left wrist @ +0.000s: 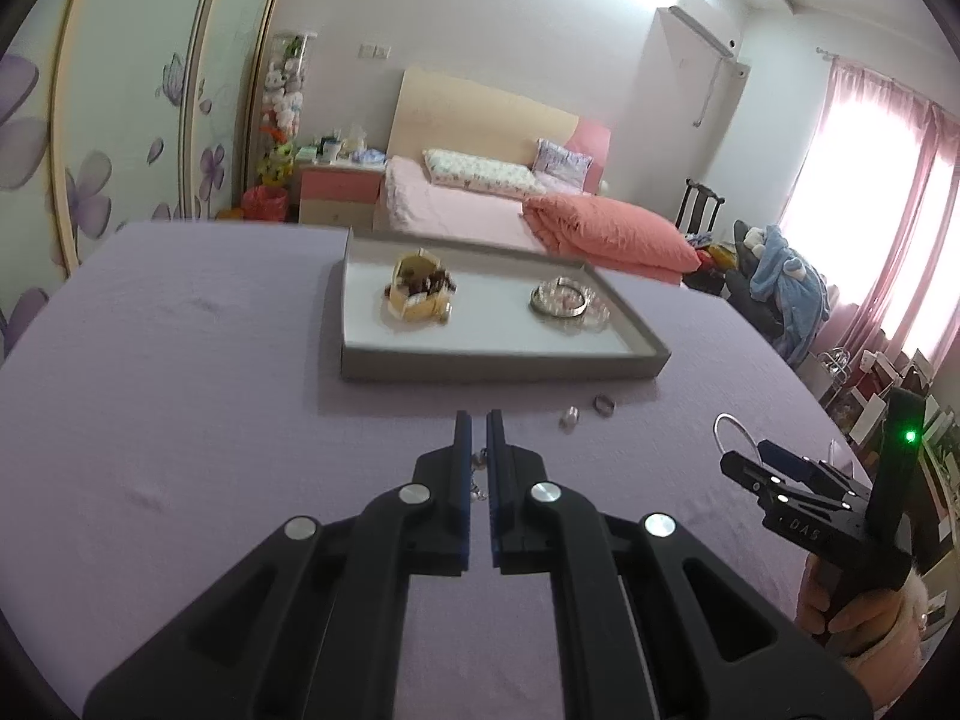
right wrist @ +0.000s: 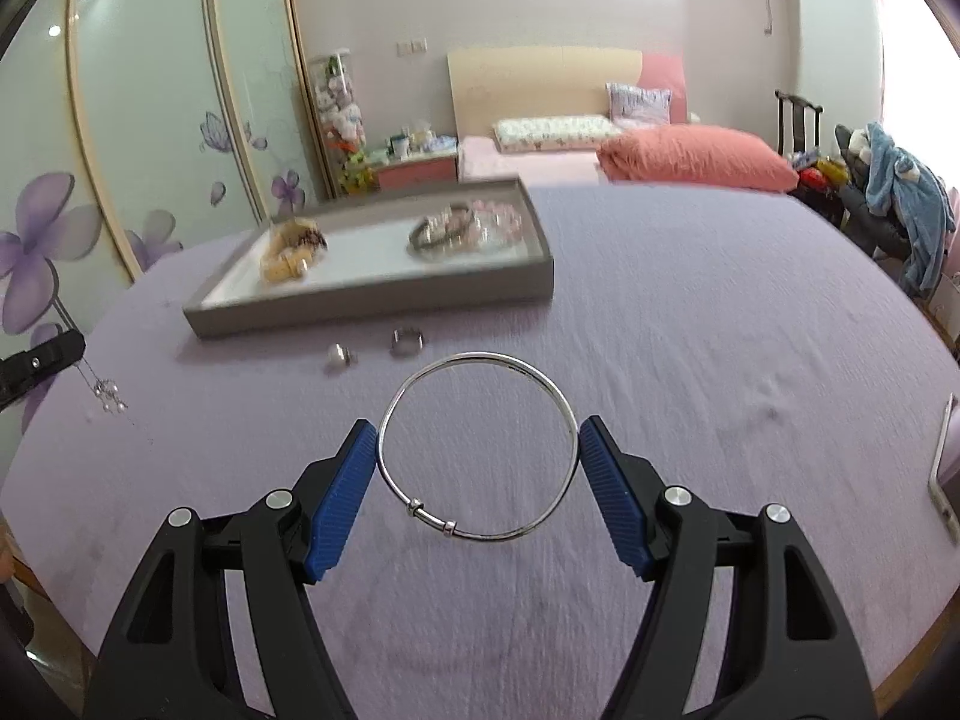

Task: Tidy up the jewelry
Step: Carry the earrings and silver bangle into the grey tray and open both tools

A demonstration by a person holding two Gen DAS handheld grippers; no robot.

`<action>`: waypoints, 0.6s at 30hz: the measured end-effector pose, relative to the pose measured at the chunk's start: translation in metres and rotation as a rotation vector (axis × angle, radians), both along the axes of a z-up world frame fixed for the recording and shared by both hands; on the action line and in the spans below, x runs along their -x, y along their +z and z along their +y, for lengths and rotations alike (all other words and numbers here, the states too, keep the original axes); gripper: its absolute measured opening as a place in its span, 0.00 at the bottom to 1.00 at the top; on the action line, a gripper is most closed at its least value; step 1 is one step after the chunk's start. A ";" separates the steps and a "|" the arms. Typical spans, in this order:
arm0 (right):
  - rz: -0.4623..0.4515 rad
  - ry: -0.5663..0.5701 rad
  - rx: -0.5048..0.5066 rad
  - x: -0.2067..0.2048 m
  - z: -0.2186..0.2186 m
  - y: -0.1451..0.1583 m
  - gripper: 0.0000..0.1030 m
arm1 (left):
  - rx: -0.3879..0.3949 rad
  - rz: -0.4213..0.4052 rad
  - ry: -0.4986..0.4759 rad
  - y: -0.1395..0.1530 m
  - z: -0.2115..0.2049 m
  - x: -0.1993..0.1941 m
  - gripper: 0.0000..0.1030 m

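Note:
My left gripper (left wrist: 478, 417) is shut on a thin drop earring (left wrist: 479, 468) with small pearls. The right wrist view shows the earring (right wrist: 108, 399) dangling below the left fingertips (right wrist: 42, 357) above the purple cloth. My right gripper (right wrist: 477, 423) is shut on a silver bangle (right wrist: 480, 357); both blue pads press its sides. The left wrist view shows that bangle (left wrist: 729, 429) in the right gripper (left wrist: 744, 462). A grey tray (left wrist: 504, 363) (right wrist: 372, 306) holds yellowish beaded bracelets (left wrist: 417, 291) (right wrist: 288, 255) and silver and pink bangles (left wrist: 564, 300) (right wrist: 462, 228).
Two small rings (left wrist: 570, 417) (left wrist: 604, 404) lie on the cloth just in front of the tray, seen again as rings (right wrist: 341, 355) (right wrist: 408, 341). A flat silver object (right wrist: 945, 468) lies at the table's right edge. A person's hand (left wrist: 840, 606) holds the right gripper.

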State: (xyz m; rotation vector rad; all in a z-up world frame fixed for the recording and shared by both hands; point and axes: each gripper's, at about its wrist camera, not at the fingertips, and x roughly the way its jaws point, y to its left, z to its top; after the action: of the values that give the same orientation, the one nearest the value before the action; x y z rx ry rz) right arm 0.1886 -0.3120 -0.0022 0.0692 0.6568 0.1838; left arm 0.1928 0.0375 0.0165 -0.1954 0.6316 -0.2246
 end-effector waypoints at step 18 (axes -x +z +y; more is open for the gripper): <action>-0.285 -0.009 -0.054 -0.093 0.032 0.065 0.67 | -0.055 -0.227 0.054 0.069 -0.007 -0.099 0.06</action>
State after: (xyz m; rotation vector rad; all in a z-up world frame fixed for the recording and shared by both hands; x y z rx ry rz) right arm 0.2820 -0.2805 0.0630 0.0960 0.3678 0.1983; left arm 0.2922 0.0308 0.0858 -0.1320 0.4061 -0.1738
